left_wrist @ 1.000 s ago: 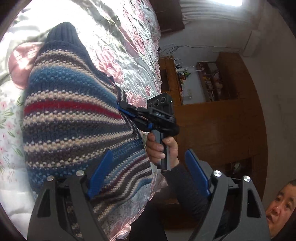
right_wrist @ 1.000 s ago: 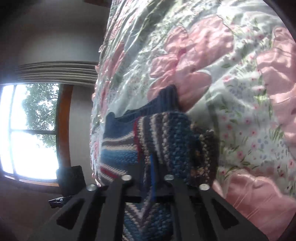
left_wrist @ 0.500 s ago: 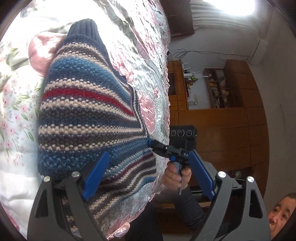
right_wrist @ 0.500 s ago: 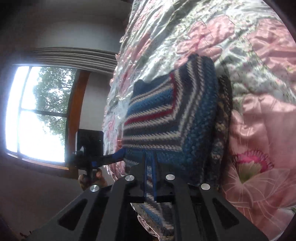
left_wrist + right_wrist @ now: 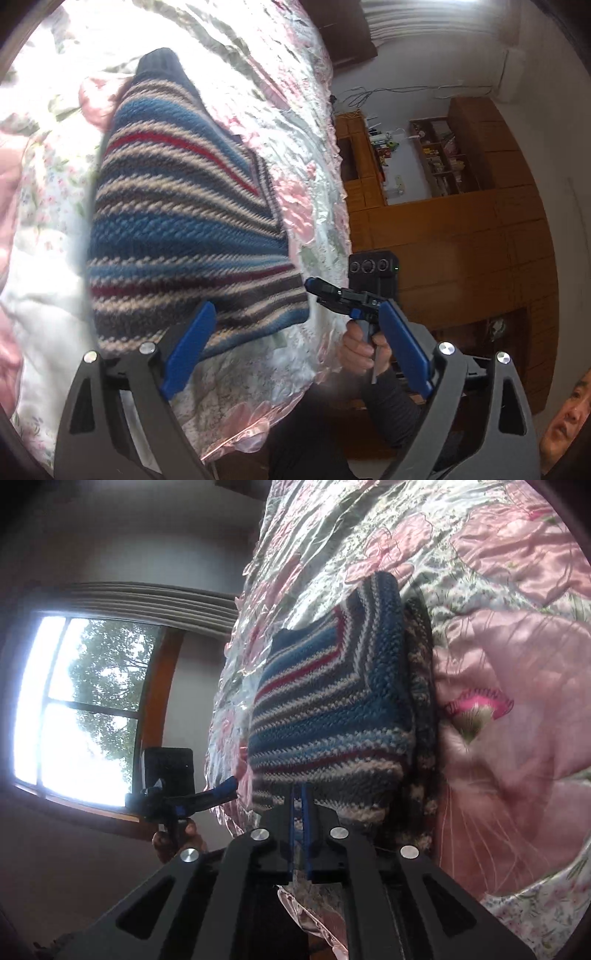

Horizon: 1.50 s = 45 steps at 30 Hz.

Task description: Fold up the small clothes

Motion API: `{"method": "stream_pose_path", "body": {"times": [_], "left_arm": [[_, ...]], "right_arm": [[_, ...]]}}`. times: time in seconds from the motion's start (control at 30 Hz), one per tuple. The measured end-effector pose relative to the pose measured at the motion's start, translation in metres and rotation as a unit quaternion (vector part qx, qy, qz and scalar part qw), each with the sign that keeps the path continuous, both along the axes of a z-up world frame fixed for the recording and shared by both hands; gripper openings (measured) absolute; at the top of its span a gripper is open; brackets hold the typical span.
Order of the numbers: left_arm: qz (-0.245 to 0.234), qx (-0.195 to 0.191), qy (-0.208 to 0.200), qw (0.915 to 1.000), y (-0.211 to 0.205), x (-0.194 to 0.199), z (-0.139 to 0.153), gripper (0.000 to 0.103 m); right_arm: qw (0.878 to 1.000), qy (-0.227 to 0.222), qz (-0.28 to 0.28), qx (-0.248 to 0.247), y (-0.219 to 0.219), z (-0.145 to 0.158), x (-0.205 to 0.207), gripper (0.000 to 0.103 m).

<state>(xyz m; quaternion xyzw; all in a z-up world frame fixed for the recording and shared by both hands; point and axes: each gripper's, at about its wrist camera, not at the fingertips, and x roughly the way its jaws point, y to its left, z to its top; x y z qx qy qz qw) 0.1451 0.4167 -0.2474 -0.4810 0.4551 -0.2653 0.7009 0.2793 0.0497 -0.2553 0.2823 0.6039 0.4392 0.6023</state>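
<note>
Folded into a thick striped packet of blue, grey, cream and red, the knit sweater (image 5: 184, 229) lying on the floral satin quilt (image 5: 280, 96) near its edge, dark ribbed collar end pointing away from the person. Left gripper (image 5: 295, 343) spread wide and empty just off the sweater's near hem, one blue pad (image 5: 188, 343) over the knit and the other past the quilt edge. Right gripper (image 5: 298, 805) pressed nearly shut at the sweater's near edge, though whether any knit is pinched between the pads cannot be told; wooden cabinets (image 5: 461, 240) well beyond the quilt, window (image 5: 81, 709) off the quilt's other side.
</note>
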Motion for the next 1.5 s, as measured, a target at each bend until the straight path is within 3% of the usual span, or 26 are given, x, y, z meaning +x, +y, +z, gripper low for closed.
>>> {"method": "stream_pose_path", "body": {"times": [0.07, 0.13, 0.27, 0.33, 0.4, 0.43, 0.5, 0.57, 0.63, 0.73, 0.77, 0.9, 0.97, 1.07, 1.17, 1.23, 1.5], "left_arm": [[0.010, -0.007, 0.037, 0.9992, 0.002, -0.005, -0.028, 0.089], [0.026, -0.020, 0.049, 0.9983, 0.007, -0.013, -0.043, 0.088], [0.058, -0.022, 0.042, 0.9972, 0.017, -0.034, -0.031, 0.096], [0.065, 0.022, 0.044, 0.9967, 0.017, -0.049, -0.014, 0.100], [0.070, 0.094, 0.029, 0.9927, 0.011, -0.070, 0.016, 0.100], [0.075, 0.141, 0.019, 0.9869, 0.005, -0.081, 0.033, 0.100], [0.092, 0.247, 0.004, 0.9647, -0.012, -0.108, 0.069, 0.100], [0.111, 0.340, -0.010, 0.9337, -0.036, -0.136, 0.103, 0.100], [0.129, 0.399, -0.023, 0.9074, -0.062, -0.165, 0.128, 0.100], [0.137, 0.456, -0.030, 0.8790, -0.095, -0.203, 0.152, 0.100], [0.130, 0.466, -0.032, 0.8746, -0.105, -0.215, 0.156, 0.100], [0.118, 0.455, -0.029, 0.8822, -0.130, -0.258, 0.167, 0.100], [0.114, 0.462, -0.036, 0.8786, -0.141, -0.274, 0.175, 0.100], [0.125, 0.466, -0.051, 0.8743, -0.150, -0.292, 0.192, 0.100], [0.131, 0.488, -0.065, 0.8605, -0.157, -0.300, 0.206, 0.100], [0.134, 0.494, -0.076, 0.8559, -0.160, -0.303, 0.212, 0.100], [0.128, 0.487, -0.083, 0.8601, -0.169, -0.313, 0.215, 0.100]], "right_arm": [[0.999, 0.028, -0.010, -0.023, -0.005, -0.027, -0.003, 0.001], [0.999, 0.036, -0.030, -0.027, -0.017, -0.043, -0.004, 0.000], [0.998, 0.014, -0.059, -0.028, -0.036, -0.024, -0.014, 0.003], [0.997, -0.022, -0.067, -0.043, -0.040, 0.001, -0.029, 0.019], [0.991, -0.072, -0.078, -0.081, -0.043, 0.035, -0.053, 0.059], [0.985, -0.108, -0.083, -0.108, -0.042, 0.055, -0.070, 0.068], [0.967, -0.177, -0.090, -0.162, -0.039, 0.093, -0.108, 0.100], [0.940, -0.235, -0.098, -0.226, -0.030, 0.121, -0.151, 0.099], [0.910, -0.276, -0.105, -0.290, -0.021, 0.141, -0.189, 0.099], [0.882, -0.306, -0.117, -0.338, -0.013, 0.163, -0.244, 0.099], [0.877, -0.308, -0.115, -0.350, -0.010, 0.168, -0.259, 0.099], [0.877, -0.316, -0.100, -0.349, -0.006, 0.193, -0.303, 0.099], [0.871, -0.327, -0.108, -0.350, -0.006, 0.208, -0.320, 0.099], [0.874, -0.335, -0.117, -0.333, -0.005, 0.228, -0.339, 0.099], [0.868, -0.348, -0.126, -0.330, 0.000, 0.239, -0.353, 0.099], [0.868, -0.352, -0.117, -0.331, 0.008, 0.239, -0.360, 0.099], [0.854, -0.363, -0.113, -0.354, 0.022, 0.237, -0.383, 0.099]]}}
